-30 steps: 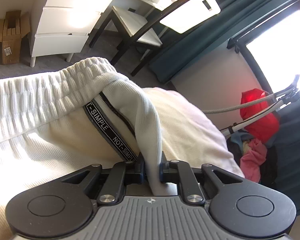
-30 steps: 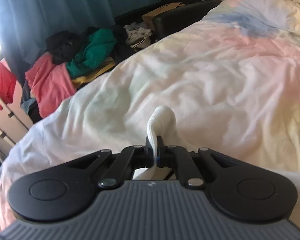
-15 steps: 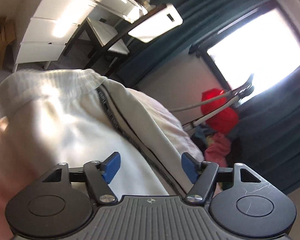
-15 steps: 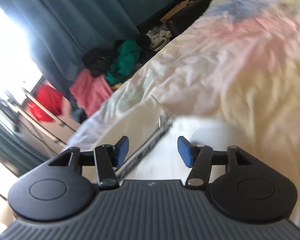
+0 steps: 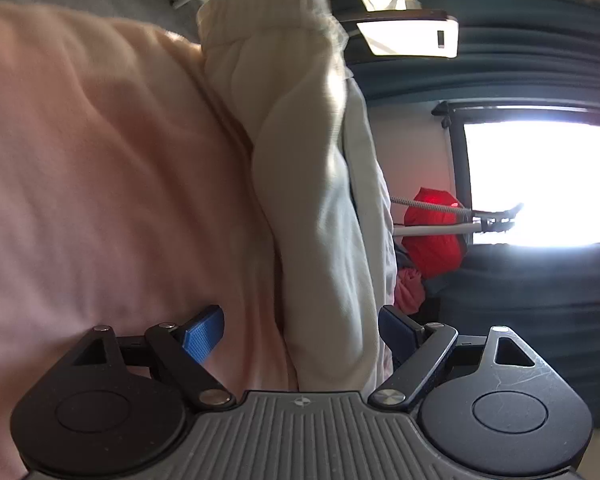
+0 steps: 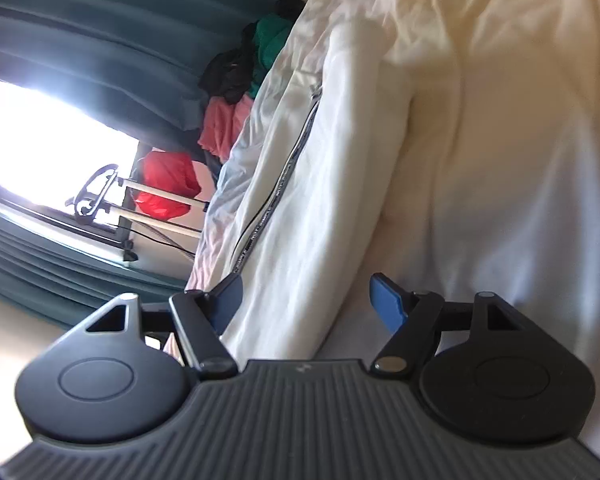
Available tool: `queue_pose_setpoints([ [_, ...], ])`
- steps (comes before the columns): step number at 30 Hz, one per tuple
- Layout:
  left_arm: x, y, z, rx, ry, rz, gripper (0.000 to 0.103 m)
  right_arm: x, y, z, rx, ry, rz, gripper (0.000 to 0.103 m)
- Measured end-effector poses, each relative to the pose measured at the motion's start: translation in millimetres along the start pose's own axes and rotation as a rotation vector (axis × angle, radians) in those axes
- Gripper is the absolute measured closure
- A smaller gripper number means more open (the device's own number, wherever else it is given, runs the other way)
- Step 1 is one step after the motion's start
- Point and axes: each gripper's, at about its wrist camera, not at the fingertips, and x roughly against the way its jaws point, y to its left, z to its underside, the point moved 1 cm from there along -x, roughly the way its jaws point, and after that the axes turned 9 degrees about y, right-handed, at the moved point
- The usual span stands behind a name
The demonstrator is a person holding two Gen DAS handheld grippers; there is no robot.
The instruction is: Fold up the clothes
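A cream-white garment (image 5: pixel 300 184) with an elastic waistband and a black lettered stripe lies folded on the pale bedspread (image 5: pixel 100 160). My left gripper (image 5: pixel 300 330) is open, rolled sideways, its blue pads on either side of the folded edge without gripping it. In the right wrist view the same garment (image 6: pixel 320 184) lies along the bedspread (image 6: pixel 520 120) with the black stripe (image 6: pixel 284 172) showing. My right gripper (image 6: pixel 306 302) is open, also rolled sideways, its pads either side of the garment's near end.
A pile of red, pink, green and black clothes (image 6: pixel 236 92) sits beyond the bed's edge by dark teal curtains (image 6: pixel 100 40). A bright window (image 5: pixel 540 184), a garment steamer (image 5: pixel 488 220) and a white chair (image 5: pixel 408 32) stand further off.
Both grippers were shut on folds of the white garment one second ago. Both have opened and let go, and both have rolled sideways while the garment rests on the bed.
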Motion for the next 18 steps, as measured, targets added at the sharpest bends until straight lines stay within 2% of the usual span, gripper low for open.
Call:
queue_pose_setpoints([
  [2, -11.9, 1.1, -5.8, -0.007, -0.04, 0.029, 0.019, -16.4, -3.2, -2.3, 0.003, 0.006, 0.021, 0.032],
  [4, -22.0, -2.6, -11.8, -0.031, -0.098, 0.047, 0.024, -32.4, -2.3, -6.1, 0.054, -0.016, 0.039, 0.033],
  [6, -31.7, -6.9, -17.8, -0.088, -0.144, 0.035, 0.029, -45.9, 2.6, -12.2, 0.131, -0.049, 0.051, 0.033],
  [9, -42.2, -4.9, -25.5, -0.111, -0.196, -0.004, 0.05, -58.5, 4.4, -23.9, 0.18, -0.101, 0.042, 0.034],
  [10, -42.9, -2.3, -26.8, -0.099, -0.217, 0.008, 0.059, -59.8, 1.9, -28.2, 0.168, -0.124, 0.031, 0.039],
  [12, -46.0, 0.3, -27.3, -0.1, -0.25, 0.012, 0.07, -62.0, -3.0, -36.5, 0.141, -0.159, 0.024, 0.051],
  [13, -47.3, -0.9, -25.6, -0.113, -0.262, 0.005, 0.073, -62.9, -5.3, -40.6, 0.122, -0.172, 0.034, 0.064],
  [14, -48.5, -2.6, -23.6, -0.127, -0.274, -0.004, 0.074, -63.9, -7.8, -44.2, 0.102, -0.181, 0.04, 0.071],
  [18, -47.2, -13.1, -19.9, -0.15, -0.298, -0.017, 0.083, -63.7, -8.7, -47.2, 0.112, -0.214, 0.031, 0.081],
])
